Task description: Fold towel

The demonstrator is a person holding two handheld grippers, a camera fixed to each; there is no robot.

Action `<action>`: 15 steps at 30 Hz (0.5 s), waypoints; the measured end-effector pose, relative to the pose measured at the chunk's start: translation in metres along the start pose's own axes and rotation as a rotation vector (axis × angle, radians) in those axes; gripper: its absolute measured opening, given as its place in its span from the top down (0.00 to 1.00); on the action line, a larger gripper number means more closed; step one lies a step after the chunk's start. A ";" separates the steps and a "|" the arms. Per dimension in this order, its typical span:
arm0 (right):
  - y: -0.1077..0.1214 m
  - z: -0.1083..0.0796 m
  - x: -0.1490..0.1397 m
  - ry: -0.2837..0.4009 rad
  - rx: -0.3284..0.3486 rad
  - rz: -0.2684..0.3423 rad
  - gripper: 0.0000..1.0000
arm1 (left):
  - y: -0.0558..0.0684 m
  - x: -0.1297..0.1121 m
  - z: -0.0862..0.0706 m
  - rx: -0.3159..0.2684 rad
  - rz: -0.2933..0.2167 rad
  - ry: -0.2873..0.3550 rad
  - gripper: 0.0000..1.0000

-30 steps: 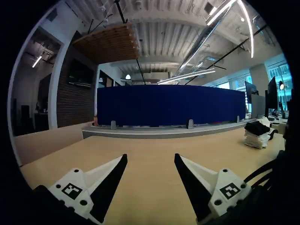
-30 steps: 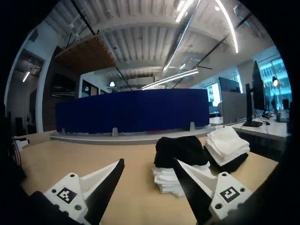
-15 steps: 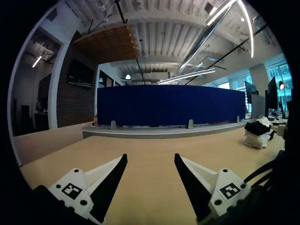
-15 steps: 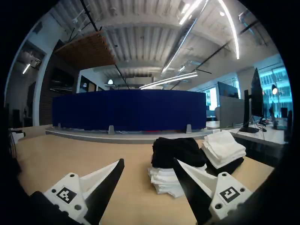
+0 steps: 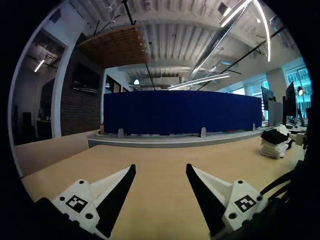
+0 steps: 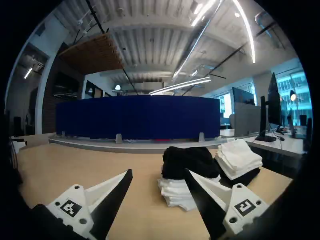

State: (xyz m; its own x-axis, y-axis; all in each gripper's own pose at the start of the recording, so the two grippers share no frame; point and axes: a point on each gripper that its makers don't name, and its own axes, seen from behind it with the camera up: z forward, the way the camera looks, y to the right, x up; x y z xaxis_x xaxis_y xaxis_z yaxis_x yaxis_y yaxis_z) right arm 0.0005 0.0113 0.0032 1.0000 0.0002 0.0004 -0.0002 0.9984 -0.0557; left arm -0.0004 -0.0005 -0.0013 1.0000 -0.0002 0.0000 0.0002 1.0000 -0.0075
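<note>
The long wooden table (image 5: 160, 156) runs up to a blue partition (image 5: 176, 112). The towels are bunched toward its right end: a white stack (image 6: 176, 194) with a black towel (image 6: 186, 162) slumped on top, and just beside it a second pile (image 6: 240, 158) of white folded over black. From the left gripper view the same heap (image 5: 274, 142) sits well off to the side. The trouble I'd expect is in the pick. These piles are loose and layered, so a pinch that goes too deep would likely lift several towels at once, or drag the black one off and topple the white stack under it. A towel pulled out sideways could also sweep the neighbouring pile toward the table's edge. The left gripper (image 5: 160, 166) is spread wide over bare wood, with nothing between its fingers. The right gripper (image 6: 158, 171) is spread just as wide and grips nothing. Its right finger crosses in front of the white stack in that view, and I can't tell whether it brushes the cloth.
</note>
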 end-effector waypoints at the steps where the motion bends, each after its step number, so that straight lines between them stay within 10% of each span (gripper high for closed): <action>1: 0.000 0.000 0.000 0.000 0.000 0.000 0.00 | 0.000 0.000 0.000 0.000 0.000 0.000 0.07; 15: 0.000 0.000 0.000 0.000 0.000 0.000 0.00 | 0.000 0.000 0.001 0.000 0.000 0.000 0.07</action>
State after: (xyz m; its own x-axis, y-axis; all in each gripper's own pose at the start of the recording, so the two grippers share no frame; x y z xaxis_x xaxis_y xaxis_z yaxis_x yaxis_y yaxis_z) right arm 0.0008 0.0114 0.0028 1.0000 0.0002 0.0000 -0.0002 0.9984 -0.0557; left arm -0.0003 -0.0008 0.0001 1.0000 -0.0005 0.0003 0.0005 1.0000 -0.0073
